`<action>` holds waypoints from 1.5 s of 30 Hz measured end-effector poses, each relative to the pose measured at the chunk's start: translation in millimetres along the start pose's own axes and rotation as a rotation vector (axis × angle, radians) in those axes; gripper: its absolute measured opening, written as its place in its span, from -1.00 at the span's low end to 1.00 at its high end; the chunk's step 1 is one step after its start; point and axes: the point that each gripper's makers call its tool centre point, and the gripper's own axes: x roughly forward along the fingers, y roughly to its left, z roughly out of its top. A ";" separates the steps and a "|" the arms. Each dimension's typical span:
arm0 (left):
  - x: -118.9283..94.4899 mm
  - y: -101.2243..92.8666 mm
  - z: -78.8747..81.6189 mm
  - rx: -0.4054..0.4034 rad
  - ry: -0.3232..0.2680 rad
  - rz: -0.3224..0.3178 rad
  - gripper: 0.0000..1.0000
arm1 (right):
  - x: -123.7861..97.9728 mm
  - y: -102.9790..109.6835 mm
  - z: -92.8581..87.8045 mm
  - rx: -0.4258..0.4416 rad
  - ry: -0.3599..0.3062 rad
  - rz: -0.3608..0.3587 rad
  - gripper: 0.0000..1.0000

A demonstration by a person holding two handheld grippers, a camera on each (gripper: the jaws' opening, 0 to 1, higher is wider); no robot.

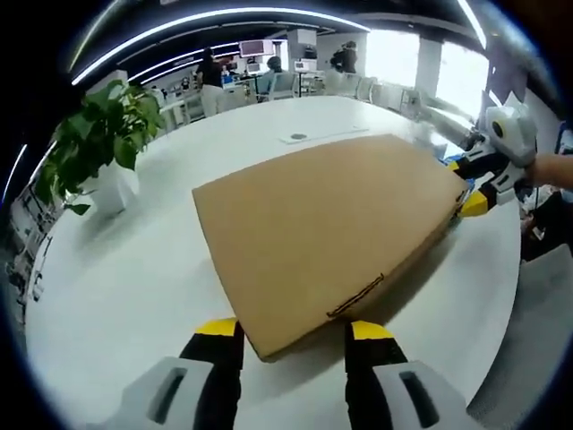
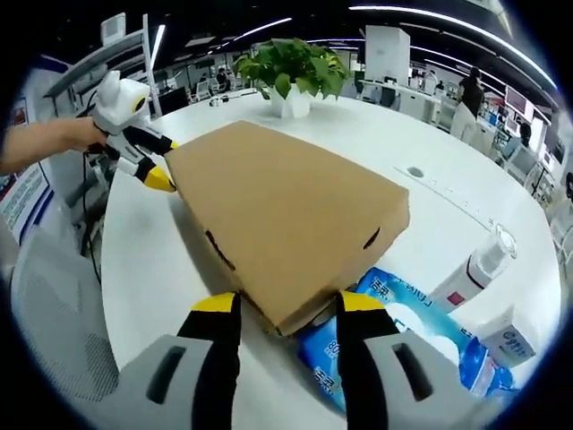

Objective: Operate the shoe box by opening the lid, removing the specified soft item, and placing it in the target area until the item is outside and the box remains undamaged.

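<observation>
Shoe box (image 1: pixel 327 228) lies closed on the white table (image 1: pixel 116 296), left gripper (image 1: pixel 294 336) and right gripper (image 2: pixel 280 311) each spread wide astride opposite corners, apparently gripping nothing; an uneven lift could crease the cardboard lid.

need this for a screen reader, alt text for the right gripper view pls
A closed cardboard shoe box on a white table, its near corner between open yellow-tipped tongs; another gripper touches its far corner, with blue packs beside it.

Brightly lit from ceiling light strips (image 1: pixel 224 18); soft glare across the white worktop (image 1: pixel 116 269), strong fisheye bending at edges, background slightly soft.
</observation>
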 end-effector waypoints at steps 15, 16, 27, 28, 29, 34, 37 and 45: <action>-39.2 -18.5 -4.3 -0.033 -0.094 0.021 0.08 | -49.5 12.2 0.1 -0.043 -0.077 -0.040 -0.21; -44.7 -22.8 -3.1 -0.034 -0.112 0.022 0.10 | -54.0 12.0 0.6 -0.041 -0.085 -0.050 -0.19; -96.0 -54.1 9.6 -0.069 -0.261 0.046 0.38 | -119.4 9.7 -13.4 0.023 -0.163 -0.148 0.05; -99.9 -56.2 10.8 -0.075 -0.277 0.047 0.40 | -126.5 7.7 -17.7 0.037 -0.166 -0.164 0.08; -106.0 -60.0 11.0 -0.084 -0.292 0.050 0.42 | -131.9 6.3 -21.0 0.045 -0.167 -0.177 0.11; -123.2 -73.2 8.8 -0.103 -0.340 0.069 0.52 | -163.9 -2.4 -41.6 0.096 -0.176 -0.264 0.31; -130.9 -81.1 4.3 -0.100 -0.344 0.075 0.55 | -179.0 -5.2 -52.1 0.117 -0.171 -0.301 0.42; -148.2 -102.6 -9.5 -0.089 -0.361 0.077 0.84 | -209.5 -2.5 -63.9 0.133 -0.200 -0.356 0.69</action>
